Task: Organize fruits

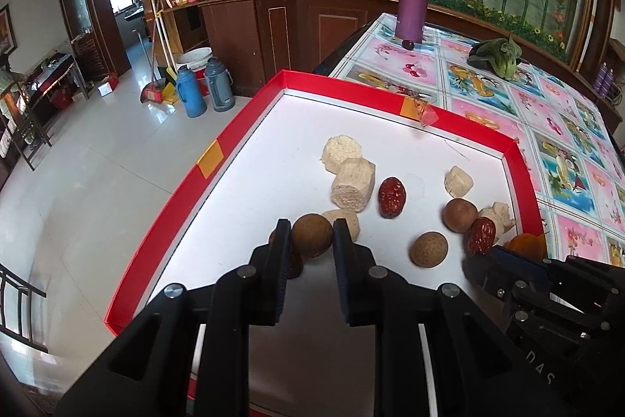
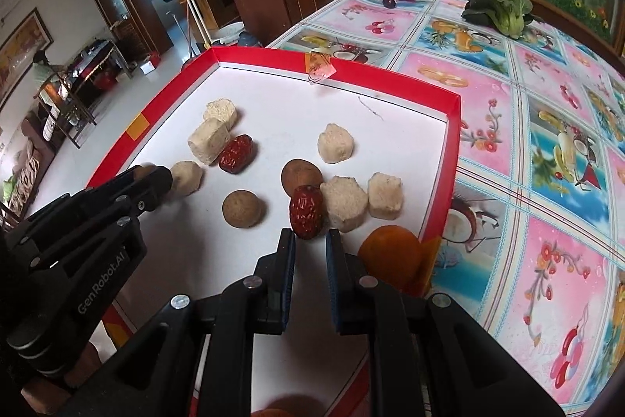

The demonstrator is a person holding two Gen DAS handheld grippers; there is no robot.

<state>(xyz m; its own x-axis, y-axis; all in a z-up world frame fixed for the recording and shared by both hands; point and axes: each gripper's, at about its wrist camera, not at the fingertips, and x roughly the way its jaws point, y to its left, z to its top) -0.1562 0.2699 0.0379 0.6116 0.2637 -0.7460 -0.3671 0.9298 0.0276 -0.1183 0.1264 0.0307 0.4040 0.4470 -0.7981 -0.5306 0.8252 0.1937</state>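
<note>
Red-rimmed white tray [image 1: 213,159] of dried fruits on floral-cloth counter [image 2: 547,127]; two handheld grippers over it.

Left gripper [image 1: 311,226]: fingers either side of a round brown longan [image 1: 312,235], touching or nearly so; firm pinch not discernible. A second brown longan [image 1: 428,249] lies right of them, a wrinkled red date [image 1: 391,197] beyond. Right gripper [image 2: 309,236]: fingers spread, empty, tips just short of another red date [image 2: 306,212]; pale beige cake blocks [image 2: 344,204] just right of that date, an orange dried slice [image 2: 390,255] beside the right finger.
</note>
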